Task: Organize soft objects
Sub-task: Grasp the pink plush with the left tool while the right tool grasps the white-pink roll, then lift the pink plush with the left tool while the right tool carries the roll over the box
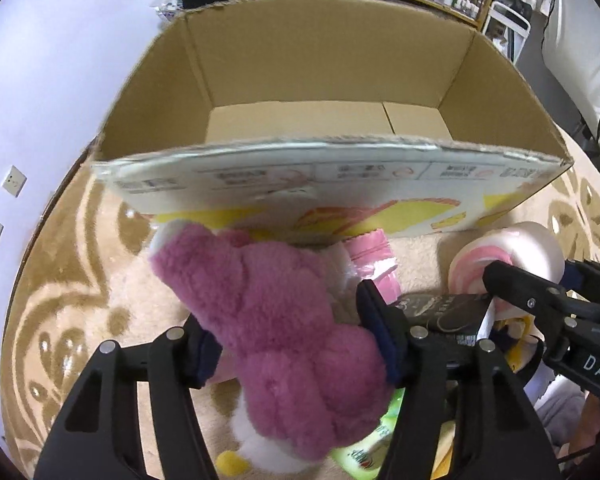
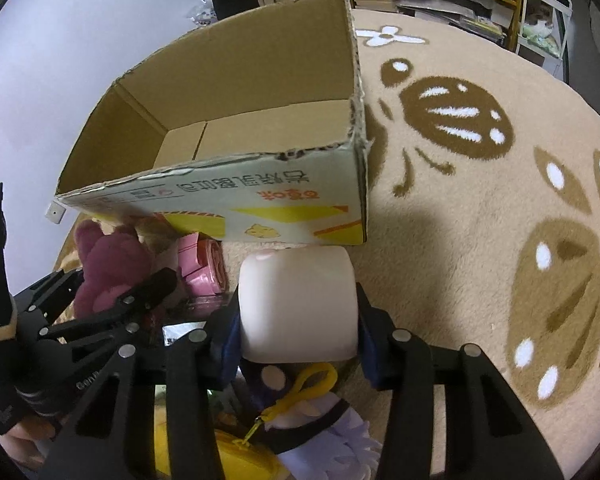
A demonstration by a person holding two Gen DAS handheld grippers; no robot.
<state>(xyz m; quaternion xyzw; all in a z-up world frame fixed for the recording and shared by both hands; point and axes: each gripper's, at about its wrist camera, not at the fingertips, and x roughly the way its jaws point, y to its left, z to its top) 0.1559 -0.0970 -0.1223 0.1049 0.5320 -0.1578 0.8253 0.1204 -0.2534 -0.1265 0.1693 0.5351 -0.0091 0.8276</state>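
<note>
cardboard box (image 1: 324, 80): open top, nothing seen inside | left gripper (image 1: 296, 340): jaws squeezing pink plush toy (image 1: 284, 320) lying just before box | right gripper (image 2: 298, 320): jaws squeezing white soft roll (image 2: 298, 300) near box corner | box writing: unreadable

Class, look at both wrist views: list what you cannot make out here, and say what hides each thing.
- Left wrist view: the pink plush toy is blurred and hides what lies beneath it.
- Left wrist view: print on the cardboard box is smeared.
- Right wrist view: the white roll covers the items behind it.
- Both views: the near wall hides part of the box floor.
</note>
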